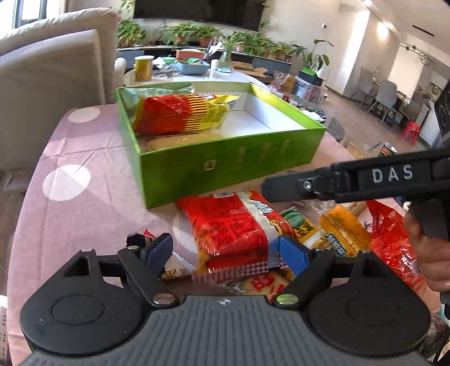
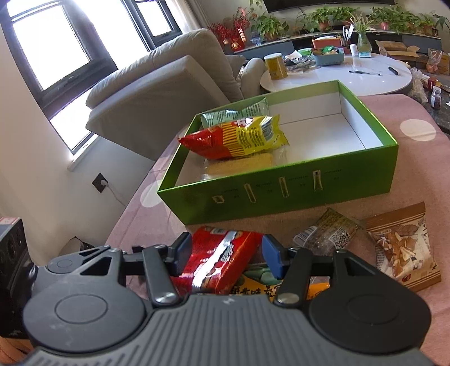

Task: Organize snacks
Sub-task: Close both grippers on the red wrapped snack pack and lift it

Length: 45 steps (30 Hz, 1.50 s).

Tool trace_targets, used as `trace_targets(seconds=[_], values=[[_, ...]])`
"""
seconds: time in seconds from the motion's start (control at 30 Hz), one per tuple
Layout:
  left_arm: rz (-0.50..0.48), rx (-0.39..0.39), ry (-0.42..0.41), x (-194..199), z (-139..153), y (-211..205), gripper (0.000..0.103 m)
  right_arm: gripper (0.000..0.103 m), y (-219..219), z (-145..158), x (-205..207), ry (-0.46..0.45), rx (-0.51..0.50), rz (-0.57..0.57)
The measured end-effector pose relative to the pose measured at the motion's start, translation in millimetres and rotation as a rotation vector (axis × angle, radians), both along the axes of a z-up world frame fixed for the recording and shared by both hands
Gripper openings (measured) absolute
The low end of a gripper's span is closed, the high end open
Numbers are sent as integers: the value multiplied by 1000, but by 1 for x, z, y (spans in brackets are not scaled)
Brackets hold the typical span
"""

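Snack packets point(image 2: 332, 236) crowd the green box point(image 2: 281, 194); both jaws straddle the red packet point(image 1: 230, 225), grip unclear

**Living room behind the pink table**

A pink tablecloth point(image 2: 416, 174) with white dots covers the near table. Beside it stands a beige sofa point(image 2: 157, 93) under a dark-framed window point(image 2: 53, 48). Beyond, a round white coffee table point(image 2: 365, 81) carries a yellow canister point(image 2: 276, 66), a blue basket point(image 2: 329, 57) and a pen point(image 2: 364, 73). Potted plants point(image 1: 185, 32) line a low cabinet below a wall-mounted television point(image 1: 197, 11). Grey dining chairs point(image 1: 385, 97) stand far right.
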State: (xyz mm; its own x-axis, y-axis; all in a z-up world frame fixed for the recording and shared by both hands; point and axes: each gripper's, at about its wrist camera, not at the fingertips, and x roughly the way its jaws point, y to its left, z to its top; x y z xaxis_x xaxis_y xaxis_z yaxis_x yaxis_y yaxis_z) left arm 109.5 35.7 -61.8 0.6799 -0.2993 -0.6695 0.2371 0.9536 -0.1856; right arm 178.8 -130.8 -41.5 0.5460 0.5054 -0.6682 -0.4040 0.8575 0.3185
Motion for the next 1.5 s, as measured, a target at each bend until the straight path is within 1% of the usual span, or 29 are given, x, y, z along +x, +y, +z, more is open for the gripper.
trace_targets(seconds=[0.17,0.33,0.57,0.67,0.77,0.87,1.0,1.23,1.37,1.5], values=[[-29,-31,21,5,-3,-2,82,78,5,-5,4,23,-5,4],[-29,-76,48,13,-7,-3,82,78,8,-6,8,54,-12,19],[-49,-75,34,14,-8,-8,82,78,15,-18,17,137,-29,36],[-66,-82,38,14,-10,-9,82,78,18,-21,20,152,-22,50],[-66,-65,30,13,-9,-13,81,78,21,-21,18,142,-25,78],[-57,-47,14,8,-3,-16,81,78,23,-18,13,112,-39,95],[-61,-41,-40,-4,15,-19,81,78,15,-6,7,83,6,85],[-91,-22,-141,-21,47,-36,81,78,-2,25,-10,-23,66,63],[-118,-9,-173,-19,59,-48,81,78,-14,40,-9,-67,93,47],[-132,0,-194,-6,70,-62,81,78,-25,51,-4,-112,94,30]])
